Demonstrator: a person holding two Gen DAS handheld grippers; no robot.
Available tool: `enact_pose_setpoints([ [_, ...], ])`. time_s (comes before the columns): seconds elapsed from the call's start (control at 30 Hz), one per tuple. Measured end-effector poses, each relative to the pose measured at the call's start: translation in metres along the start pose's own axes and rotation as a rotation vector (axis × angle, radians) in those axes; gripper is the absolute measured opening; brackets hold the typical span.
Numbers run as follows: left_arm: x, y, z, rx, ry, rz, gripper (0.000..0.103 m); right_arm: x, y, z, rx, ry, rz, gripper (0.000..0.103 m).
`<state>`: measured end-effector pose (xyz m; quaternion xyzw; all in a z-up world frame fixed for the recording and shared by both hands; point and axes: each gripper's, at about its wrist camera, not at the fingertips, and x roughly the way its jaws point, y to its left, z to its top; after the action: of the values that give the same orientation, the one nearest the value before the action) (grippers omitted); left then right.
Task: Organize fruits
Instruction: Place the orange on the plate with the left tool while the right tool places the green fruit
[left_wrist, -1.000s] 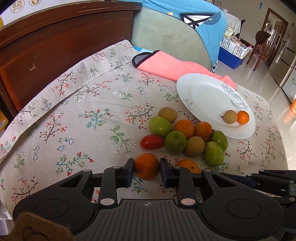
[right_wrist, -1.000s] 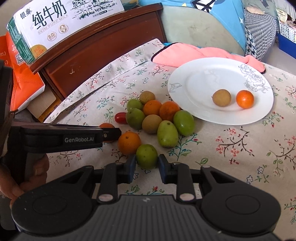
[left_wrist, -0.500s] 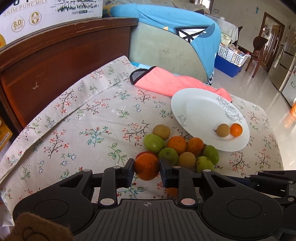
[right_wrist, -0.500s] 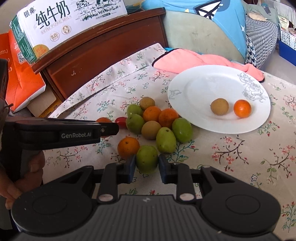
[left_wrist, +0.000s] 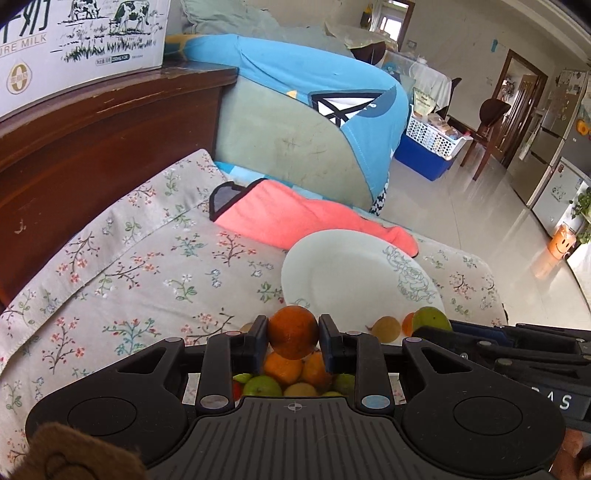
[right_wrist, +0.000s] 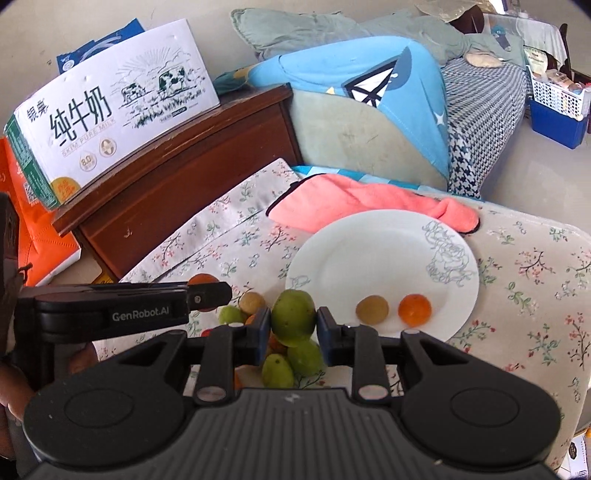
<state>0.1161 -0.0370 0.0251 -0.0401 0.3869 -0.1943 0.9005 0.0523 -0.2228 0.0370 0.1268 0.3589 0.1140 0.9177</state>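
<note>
My left gripper is shut on an orange and holds it in the air above the fruit pile. My right gripper is shut on a green fruit, also lifted, near the white plate's near-left rim. The plate holds a brown fruit and a small orange. Several green and orange fruits lie on the floral cloth below the right gripper. The left gripper shows from the side in the right wrist view. The plate also shows in the left wrist view.
A pink towel lies behind the plate. A dark wooden headboard with a milk carton box stands at the back left. A blue-covered cushion is behind. The floral cloth covers the surface.
Both grippers have risen off the cloth with their fruits, the left with the orange, the right with the green fruit, and moved toward the plate.
</note>
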Motion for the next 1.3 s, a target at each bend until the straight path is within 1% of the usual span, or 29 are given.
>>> enact_pose_setpoints([
  [0.17,0.019,-0.013,0.012,0.027,0.009,-0.011,0.026,0.008,-0.022,0.015,0.065,-0.011,-0.028,0.027],
  [0.3,0.037,-0.022,0.019,0.047,0.032,-0.032,0.026,0.019,-0.039,0.021,0.128,0.005,-0.044,0.027],
  [0.47,0.058,-0.025,0.024,0.039,0.065,-0.052,0.026,0.034,-0.055,0.024,0.179,0.026,-0.069,0.027],
  [0.73,0.086,-0.036,0.021,0.077,0.123,-0.044,0.027,0.055,-0.067,0.026,0.194,0.061,-0.098,0.027],
  [0.87,0.094,-0.039,0.02,0.093,0.129,-0.037,0.025,0.063,-0.071,0.026,0.2,0.07,-0.105,0.027],
  [0.97,0.095,-0.039,0.021,0.084,0.125,-0.035,0.025,0.068,-0.077,0.026,0.23,0.076,-0.105,0.027],
  [1.0,0.095,-0.039,0.022,0.081,0.121,-0.031,0.028,0.069,-0.079,0.026,0.242,0.077,-0.105,0.027],
  [1.1,0.09,-0.038,0.025,0.079,0.107,-0.024,0.029,0.069,-0.082,0.026,0.265,0.069,-0.095,0.029],
  [1.17,0.086,-0.037,0.028,0.075,0.097,-0.016,0.035,0.066,-0.081,0.027,0.274,0.059,-0.084,0.029],
  [1.23,0.082,-0.035,0.031,0.067,0.083,-0.004,0.047,0.063,-0.08,0.028,0.276,0.047,-0.073,0.029],
  [1.27,0.08,-0.035,0.032,0.064,0.079,0.006,0.05,0.062,-0.079,0.029,0.275,0.043,-0.067,0.03],
  [1.3,0.078,-0.034,0.033,0.064,0.076,0.011,0.055,0.061,-0.079,0.03,0.275,0.038,-0.063,0.03],
])
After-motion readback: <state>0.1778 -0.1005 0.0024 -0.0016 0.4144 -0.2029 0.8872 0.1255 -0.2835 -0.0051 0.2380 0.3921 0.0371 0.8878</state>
